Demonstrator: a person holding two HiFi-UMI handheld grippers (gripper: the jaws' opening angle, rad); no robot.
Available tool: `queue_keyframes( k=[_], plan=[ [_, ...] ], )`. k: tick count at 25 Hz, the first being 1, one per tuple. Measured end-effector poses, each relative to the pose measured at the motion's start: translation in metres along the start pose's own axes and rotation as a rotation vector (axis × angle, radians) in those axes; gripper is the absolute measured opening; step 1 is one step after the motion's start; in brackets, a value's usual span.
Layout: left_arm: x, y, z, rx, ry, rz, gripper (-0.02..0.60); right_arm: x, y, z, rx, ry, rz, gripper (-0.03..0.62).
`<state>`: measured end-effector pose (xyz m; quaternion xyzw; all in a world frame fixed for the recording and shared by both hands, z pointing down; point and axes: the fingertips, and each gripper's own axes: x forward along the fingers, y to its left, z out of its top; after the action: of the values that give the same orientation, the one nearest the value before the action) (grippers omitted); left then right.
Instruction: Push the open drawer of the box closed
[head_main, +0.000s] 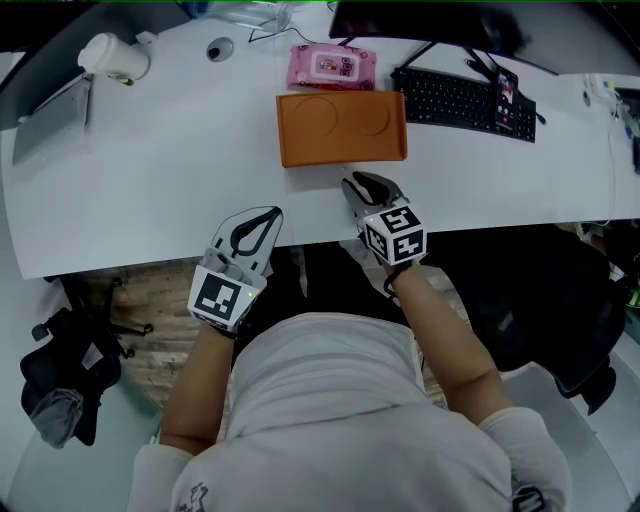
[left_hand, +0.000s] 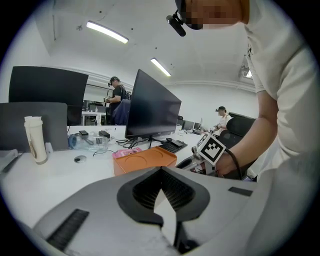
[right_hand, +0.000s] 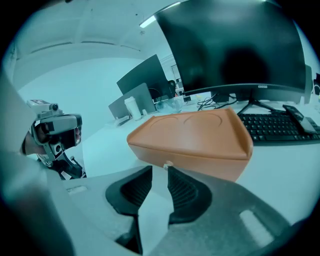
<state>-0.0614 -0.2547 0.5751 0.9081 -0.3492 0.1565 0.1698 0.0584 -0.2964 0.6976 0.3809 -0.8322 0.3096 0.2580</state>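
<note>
An orange box (head_main: 340, 127) with two round dents in its lid lies on the white desk (head_main: 150, 190), its drawer front toward me. The drawer front (right_hand: 200, 162) looks flush with the box body, and a small knob (right_hand: 168, 163) sticks out of it. My right gripper (head_main: 352, 183) points at that front from just before it. Its jaws (right_hand: 159, 167) stand a little apart with nothing between them, the knob right beyond the tips. My left gripper (head_main: 268, 213) hovers at the desk's front edge, left of the box, with its tips (left_hand: 161, 169) together and nothing in them.
Behind the box lie a pink wipes pack (head_main: 332, 67), a black keyboard (head_main: 455, 98) with a phone (head_main: 507, 100) on it, and a monitor foot. A white bottle (head_main: 114, 56) and a laptop (head_main: 50, 108) sit far left. A black chair (head_main: 560, 300) stands right of me.
</note>
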Motion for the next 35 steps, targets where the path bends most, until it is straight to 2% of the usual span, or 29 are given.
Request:
queue_keyframes(
  k=[6, 9, 18, 24, 28, 35],
  plan=[
    [-0.045, -0.022, 0.013, 0.027, -0.028, -0.016, -0.002, -0.049, 0.035, 0.022, -0.028, -0.102, -0.054, 0.097],
    [-0.071, -0.031, 0.030, 0.026, -0.055, -0.021, -0.002, -0.075, 0.062, 0.032, -0.039, -0.155, -0.076, 0.073],
    [-0.147, -0.058, 0.097, 0.123, -0.203, -0.099, -0.002, -0.169, 0.161, 0.100, -0.172, -0.368, -0.111, 0.005],
    [-0.209, -0.078, 0.139, 0.159, -0.296, -0.126, -0.002, -0.230, 0.225, 0.135, -0.247, -0.500, -0.119, 0.005],
    [-0.241, -0.091, 0.156, 0.168, -0.334, -0.134, -0.002, -0.253, 0.253, 0.137, -0.279, -0.539, -0.127, 0.003],
    [-0.278, -0.113, 0.162, 0.173, -0.360, -0.167, -0.002, -0.281, 0.299, 0.124, -0.322, -0.530, -0.121, 0.003]
  ],
)
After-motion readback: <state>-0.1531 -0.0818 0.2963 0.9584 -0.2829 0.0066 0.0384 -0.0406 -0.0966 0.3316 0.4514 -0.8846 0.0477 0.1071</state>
